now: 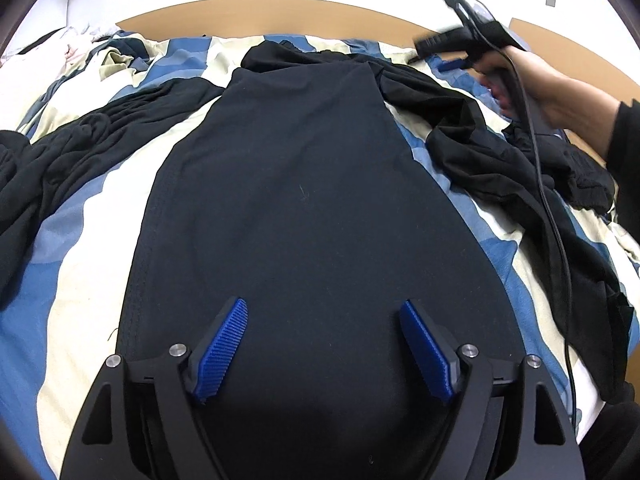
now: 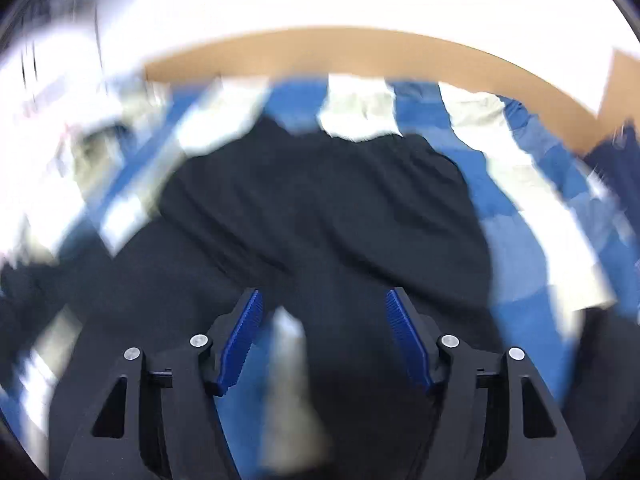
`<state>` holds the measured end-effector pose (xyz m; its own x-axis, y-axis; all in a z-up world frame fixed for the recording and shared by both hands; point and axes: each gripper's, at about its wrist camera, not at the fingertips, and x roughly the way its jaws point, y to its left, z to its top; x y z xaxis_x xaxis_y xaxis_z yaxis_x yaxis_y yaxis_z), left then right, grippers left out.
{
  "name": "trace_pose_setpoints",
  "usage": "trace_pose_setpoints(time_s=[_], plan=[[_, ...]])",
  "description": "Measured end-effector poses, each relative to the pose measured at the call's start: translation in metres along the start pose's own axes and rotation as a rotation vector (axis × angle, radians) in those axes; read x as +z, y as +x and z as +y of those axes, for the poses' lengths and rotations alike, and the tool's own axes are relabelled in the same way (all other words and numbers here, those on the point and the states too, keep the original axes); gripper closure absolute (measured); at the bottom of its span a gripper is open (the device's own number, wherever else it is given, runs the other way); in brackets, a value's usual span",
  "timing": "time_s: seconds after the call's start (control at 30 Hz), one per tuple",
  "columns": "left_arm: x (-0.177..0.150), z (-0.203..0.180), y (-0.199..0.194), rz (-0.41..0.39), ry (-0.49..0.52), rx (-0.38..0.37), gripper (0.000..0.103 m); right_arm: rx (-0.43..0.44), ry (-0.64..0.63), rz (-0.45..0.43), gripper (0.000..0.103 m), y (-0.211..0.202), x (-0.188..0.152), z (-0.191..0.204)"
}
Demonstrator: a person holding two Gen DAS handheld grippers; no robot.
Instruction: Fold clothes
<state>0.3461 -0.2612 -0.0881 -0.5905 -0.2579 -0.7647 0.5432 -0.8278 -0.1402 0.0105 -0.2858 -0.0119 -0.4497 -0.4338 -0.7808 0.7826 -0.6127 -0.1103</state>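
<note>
Two grippers work over one bed, whose blue-and-cream striped cover (image 1: 76, 272) carries several dark clothes. A smooth black garment (image 1: 296, 200) lies flat in the middle, its long axis running straight away from the left gripper (image 1: 324, 344) toward the brown headboard (image 1: 256, 12). That gripper hangs over the garment's near end with its jaws spread wide; the blue pads (image 1: 224, 344) press on no cloth, and whether their tips touch the fabric below cannot be told. A crumpled black piece (image 1: 472, 136) lies just beside the flat garment's right edge, partly tucked under its far corner, and another bunched black cloth (image 1: 72, 148) sprawls to the left.

The right gripper (image 1: 452, 65), gripped in a bare hand (image 1: 520, 76) with a dark sleeve, is out beyond the far right corner. Its own view is smeared by motion, yet the jaws read as apart with nothing clamped, above rumpled black fabric (image 2: 320, 208). By this layout the left gripper is nearer the flat garment's near hem, the right nearer its far end and the crumpled piece.
</note>
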Motion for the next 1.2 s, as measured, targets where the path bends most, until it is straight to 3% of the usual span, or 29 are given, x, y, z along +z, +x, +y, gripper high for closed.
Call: trace_pose_setpoints(time_s=[0.07, 0.13, 0.17, 0.2, 0.23, 0.3, 0.33, 0.4, 0.47, 0.63, 0.9, 1.0, 1.2], plan=[[-0.001, -0.003, 0.002, 0.004, 0.019, 0.015, 0.021, -0.044, -0.106, 0.084, 0.037, 0.012, -0.01, 0.003], [-0.001, -0.004, 0.004, 0.003, 0.041, 0.023, 0.021, -0.05, -0.131, 0.157, 0.039, 0.031, -0.024, 0.002], [-0.001, -0.005, 0.004, 0.004, 0.044, 0.027, 0.021, -0.074, -0.133, 0.216, 0.081, 0.044, -0.029, 0.002], [0.0, -0.003, 0.006, 0.005, 0.044, 0.028, 0.021, -0.115, -0.134, 0.251, 0.099, 0.053, -0.029, 0.0], [0.0, -0.003, 0.006, 0.006, 0.044, 0.029, 0.021, -0.12, -0.1, 0.16, 0.099, 0.042, -0.021, -0.003], [0.0, -0.005, 0.008, 0.01, 0.047, 0.031, 0.02, 0.039, 0.109, -0.097, 0.098, 0.005, -0.002, -0.024], [0.001, -0.006, 0.009, 0.013, 0.051, 0.032, 0.019, 0.137, 0.168, -0.062, 0.095, 0.013, -0.002, -0.028], [0.002, -0.008, 0.011, 0.02, 0.058, 0.037, 0.018, 0.312, 0.26, 0.017, 0.052, 0.028, -0.003, -0.033], [0.003, -0.011, 0.013, 0.026, 0.07, 0.049, 0.018, 0.32, 0.173, 0.137, 0.052, 0.038, -0.013, -0.019], [0.003, -0.011, 0.014, 0.028, 0.074, 0.045, 0.017, 0.284, 0.077, -0.041, 0.046, -0.043, -0.061, -0.026], [0.002, -0.011, 0.014, 0.032, 0.072, 0.039, 0.014, 0.221, 0.094, -0.149, 0.037, -0.16, -0.213, -0.102], [0.002, -0.012, 0.015, 0.033, 0.071, 0.039, 0.014, 0.158, 0.145, -0.043, 0.037, -0.166, -0.255, -0.116], [0.001, -0.011, 0.013, 0.026, 0.061, 0.043, 0.014, 0.218, 0.294, 0.038, 0.038, -0.184, -0.312, -0.144]])
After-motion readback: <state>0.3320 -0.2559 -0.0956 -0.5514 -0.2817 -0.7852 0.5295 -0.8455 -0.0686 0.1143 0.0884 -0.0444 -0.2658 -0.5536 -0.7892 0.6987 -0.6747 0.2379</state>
